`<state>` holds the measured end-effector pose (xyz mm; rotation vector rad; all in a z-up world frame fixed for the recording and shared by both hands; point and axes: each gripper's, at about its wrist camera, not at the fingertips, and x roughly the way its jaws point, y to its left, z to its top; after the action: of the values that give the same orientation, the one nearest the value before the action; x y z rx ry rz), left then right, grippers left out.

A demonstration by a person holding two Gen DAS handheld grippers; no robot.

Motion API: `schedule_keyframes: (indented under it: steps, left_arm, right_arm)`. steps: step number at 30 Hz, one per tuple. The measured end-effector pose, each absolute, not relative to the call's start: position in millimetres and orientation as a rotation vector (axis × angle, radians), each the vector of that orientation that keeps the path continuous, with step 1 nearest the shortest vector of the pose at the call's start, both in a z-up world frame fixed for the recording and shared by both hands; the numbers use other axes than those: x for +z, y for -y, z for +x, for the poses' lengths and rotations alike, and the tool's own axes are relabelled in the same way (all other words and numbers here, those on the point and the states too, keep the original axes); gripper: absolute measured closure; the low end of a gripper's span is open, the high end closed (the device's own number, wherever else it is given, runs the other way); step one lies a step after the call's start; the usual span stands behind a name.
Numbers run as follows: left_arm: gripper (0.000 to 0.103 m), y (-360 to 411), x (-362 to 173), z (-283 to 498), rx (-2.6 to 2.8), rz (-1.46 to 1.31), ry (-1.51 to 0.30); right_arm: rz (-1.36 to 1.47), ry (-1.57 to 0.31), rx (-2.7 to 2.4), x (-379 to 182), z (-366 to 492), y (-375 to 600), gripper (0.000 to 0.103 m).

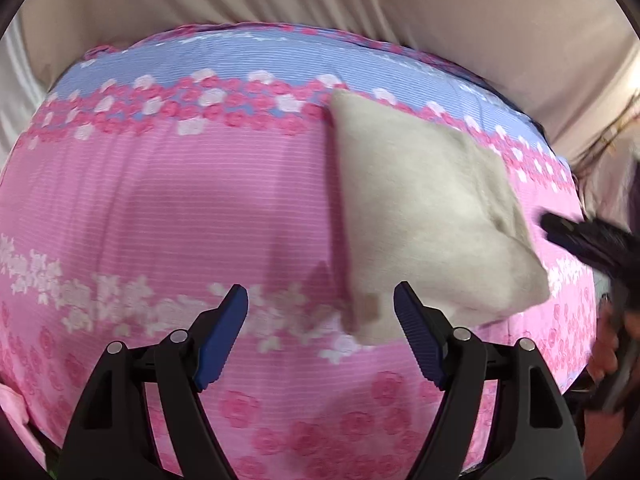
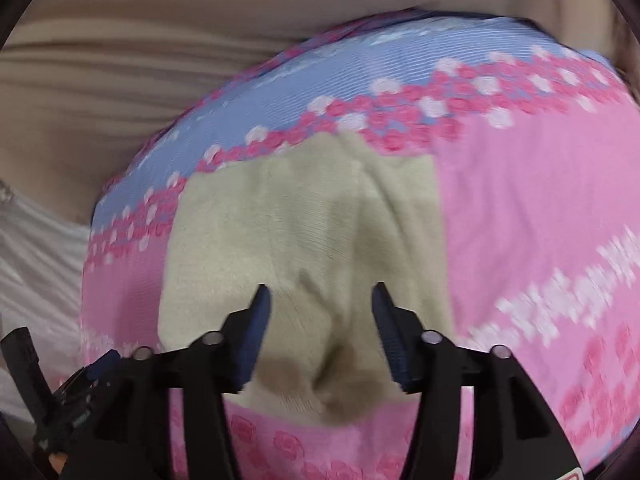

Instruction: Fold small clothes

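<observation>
While both grippers — left gripper, right gripper — hang spread and empty, the beige garment could bunch if nipped at six o'clock through one layer only.

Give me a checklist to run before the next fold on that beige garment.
1. Left gripper jaws open and holding nothing: ok.
2. Right gripper jaws open and holding nothing: ok.
3. Beige garment lying on the pink floral cover: ok.
4. Garment flat: not ok, a ridge runs down its middle.
5. Near edge in front of the right gripper: ok.
6. Number of layers already folded: cannot tell.
</observation>
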<state>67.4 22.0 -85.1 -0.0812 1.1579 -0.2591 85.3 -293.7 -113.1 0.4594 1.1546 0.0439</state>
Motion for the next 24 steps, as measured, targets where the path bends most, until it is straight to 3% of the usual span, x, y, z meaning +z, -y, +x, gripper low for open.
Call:
schedule_keyframes:
  steps: [2,5,8,10,12,15,17,19,20,21,24]
  left_arm:
    - [0.029,-11.8,-85.7,62.4,-0.242,-0.082,-1.155]
    - [0.029,-4.8,-85.9,52.4,-0.195,-0.126,-1.157]
    - [0.029,-7.5,-84.3,41.3,-0.16,-0.189,-1.162]
    - [0.029,-8.7,-83.2,38.9,-0.18,-0.193,-1.167]
    - [0.029,-7.9,-82.0,43.6,-0.211,-0.167,-1.165]
    - [0.029,-7.3,-81.5,51.9,-0.254,-0.163,-1.167]
    - [0.029,-4.6,-86.3,56.4,-0.273,-0.156,-1.18]
    - [0.029,-1.8,-91.8,59.1,-0.287,-0.166,-1.197]
    - [0.029,-0.3,-96.3,61.1,-0.297,-0.181,-1.213]
    - [0.029,2.0,-101.7,63.0,-0.301,-0.202,-1.233]
    - [0.029,5.6,-115.0,69.8,-0.32,-0.274,-1.28]
  right_arm:
    - [0.409,-1.205,0.057,-136.7,107.8,291.3,0.048]
    - [0.403,-1.327,0.135,-167.1,138.0,282.8,0.089]
    - [0.374,-1.191,0.312,-102.3,138.1,265.9,0.092]
    - [0.374,-1.081,0.368,-50.5,128.4,272.8,0.092]
    - [0.38,-1.029,0.345,-42.1,122.3,292.0,0.092]
    - [0.205,-1.178,0.122,-116.8,130.3,317.4,0.086]
    - [0.165,-1.337,-0.034,-167.4,129.8,330.0,0.089]
    - [0.296,-1.272,0.003,-154.5,108.3,338.2,0.089]
    - [0.339,-1.219,0.014,-138.2,92.5,339.8,0.079]
    - [0.373,-1.192,0.018,-127.7,79.1,341.1,0.063]
    - [0.5,-1.192,0.154,-118.2,42.5,320.6,0.059]
